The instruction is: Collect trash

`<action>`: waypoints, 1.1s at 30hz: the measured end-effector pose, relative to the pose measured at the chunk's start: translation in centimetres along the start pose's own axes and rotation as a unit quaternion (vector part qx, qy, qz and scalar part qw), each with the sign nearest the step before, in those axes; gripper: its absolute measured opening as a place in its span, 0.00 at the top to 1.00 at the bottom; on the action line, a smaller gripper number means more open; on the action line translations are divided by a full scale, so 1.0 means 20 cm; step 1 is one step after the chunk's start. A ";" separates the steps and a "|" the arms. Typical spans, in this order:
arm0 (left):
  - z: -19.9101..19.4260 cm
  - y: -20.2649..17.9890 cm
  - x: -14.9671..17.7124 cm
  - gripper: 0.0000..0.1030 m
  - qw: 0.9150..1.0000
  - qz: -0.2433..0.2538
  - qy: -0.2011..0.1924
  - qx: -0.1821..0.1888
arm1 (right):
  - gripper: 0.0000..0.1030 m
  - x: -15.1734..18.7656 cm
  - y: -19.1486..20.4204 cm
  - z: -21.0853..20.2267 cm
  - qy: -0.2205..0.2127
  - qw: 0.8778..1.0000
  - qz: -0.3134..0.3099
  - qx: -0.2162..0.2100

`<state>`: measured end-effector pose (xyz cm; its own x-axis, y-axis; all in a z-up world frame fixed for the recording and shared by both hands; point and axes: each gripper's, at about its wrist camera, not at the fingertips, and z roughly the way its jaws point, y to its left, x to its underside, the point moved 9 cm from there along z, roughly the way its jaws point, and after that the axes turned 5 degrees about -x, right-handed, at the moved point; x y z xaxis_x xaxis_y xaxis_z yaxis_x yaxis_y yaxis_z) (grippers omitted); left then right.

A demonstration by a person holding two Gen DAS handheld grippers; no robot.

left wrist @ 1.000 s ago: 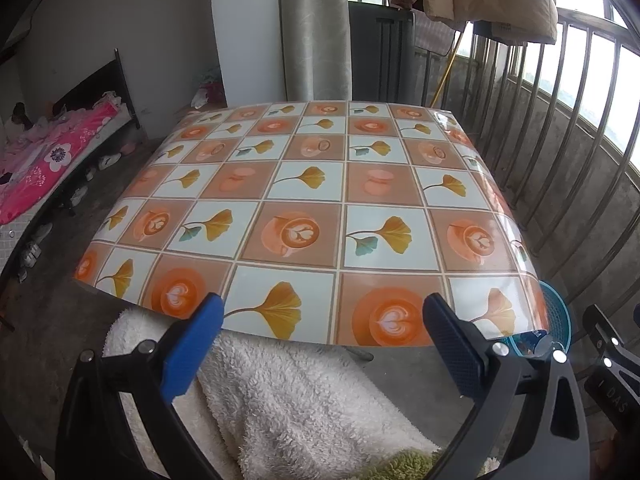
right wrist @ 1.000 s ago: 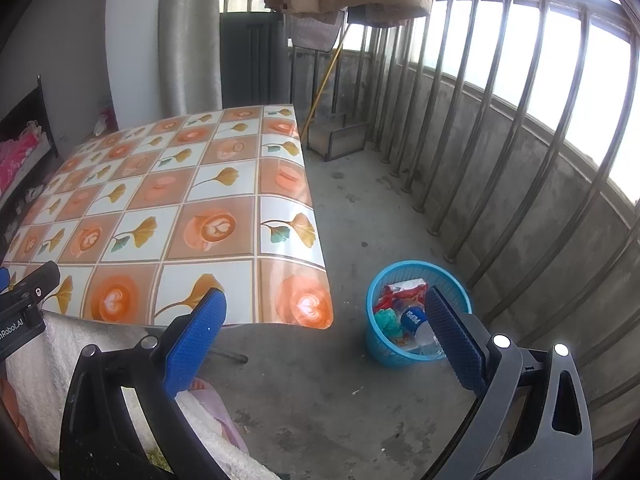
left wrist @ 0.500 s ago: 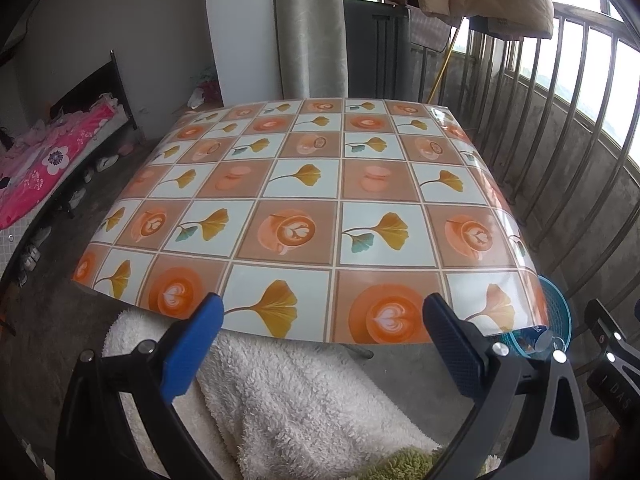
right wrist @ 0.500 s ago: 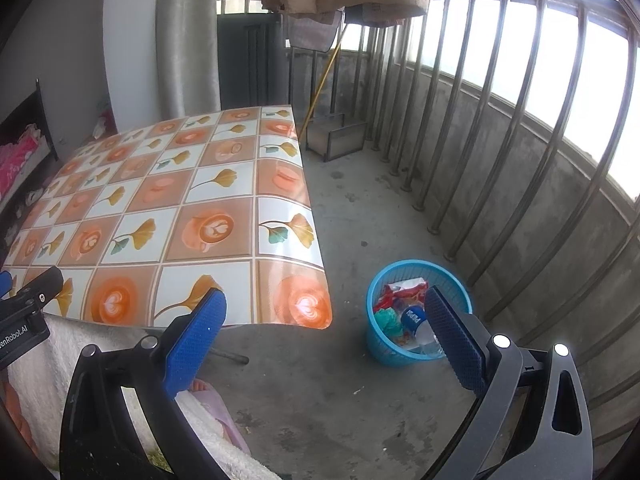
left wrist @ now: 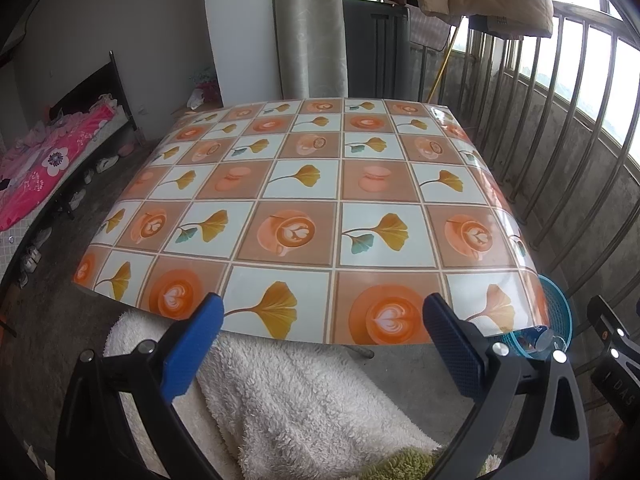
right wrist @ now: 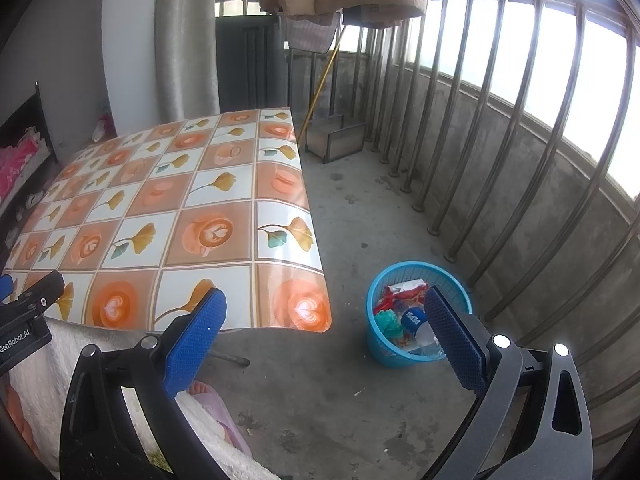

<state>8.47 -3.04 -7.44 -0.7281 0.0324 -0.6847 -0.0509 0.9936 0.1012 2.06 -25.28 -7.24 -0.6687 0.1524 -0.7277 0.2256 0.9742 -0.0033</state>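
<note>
Both grippers were held back from the near edge of the worktop (left wrist: 320,208), each with its blue-padded fingers spread wide and nothing between them. The left gripper (left wrist: 320,344) faced the tablecloth squarely, over a white fleecy blanket (left wrist: 288,396) lying below the edge; the right gripper (right wrist: 324,336) pointed past the worktop's corner toward the concrete floor (right wrist: 360,208) by the railing (right wrist: 520,128). That empty, drawn-back stance probably meant the gathering was finished or nearly so, since the patterned cloth showed no litter at all.

All the trash (right wrist: 404,312) visible sat inside the blue mesh basket (right wrist: 420,354), which stood on the floor just beside the worktop's right corner, near the railing. It looked like a loose heap: red and white wrappers, something crumpled and green, a blue-labelled can or bottle and a clear plastic bottle lying tilted. From the left wrist only the basket's rim (left wrist: 560,312) peeked out past the tablecloth.
</note>
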 end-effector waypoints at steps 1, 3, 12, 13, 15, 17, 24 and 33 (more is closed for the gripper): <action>0.00 0.00 0.00 0.05 1.000 0.000 0.000 0.000 | 0.07 0.00 0.00 0.00 0.000 1.000 0.000 0.000; 0.00 0.00 0.00 0.05 1.000 0.000 0.000 0.000 | 0.07 0.00 0.00 0.00 0.000 1.000 0.000 0.000; 0.00 0.00 0.00 0.05 1.000 0.001 0.001 0.000 | 0.07 -0.01 0.00 0.00 0.000 1.000 0.000 0.000; 0.00 0.00 0.00 0.05 1.000 0.001 0.001 0.000 | 0.07 -0.01 0.00 0.00 0.000 1.000 0.000 0.000; 0.00 0.00 0.00 0.05 1.000 0.001 0.000 0.000 | 0.07 -0.01 0.01 0.00 0.000 1.000 0.001 0.001; 0.00 0.00 0.00 0.05 1.000 0.001 0.000 0.000 | 0.07 -0.01 0.01 0.00 0.000 1.000 0.001 0.001; 0.00 0.00 0.00 0.05 1.000 0.001 0.001 0.000 | 0.07 -0.01 0.01 0.00 0.000 1.000 0.001 0.001; 0.00 0.00 0.00 0.05 1.000 0.002 0.001 -0.001 | 0.07 -0.01 0.00 0.00 0.000 1.000 0.002 0.000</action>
<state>8.44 -3.05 -7.43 -0.7291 0.0353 -0.6835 -0.0497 0.9933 0.1043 2.18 -25.21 -7.10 -0.6674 0.1564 -0.7281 0.2290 0.9734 -0.0008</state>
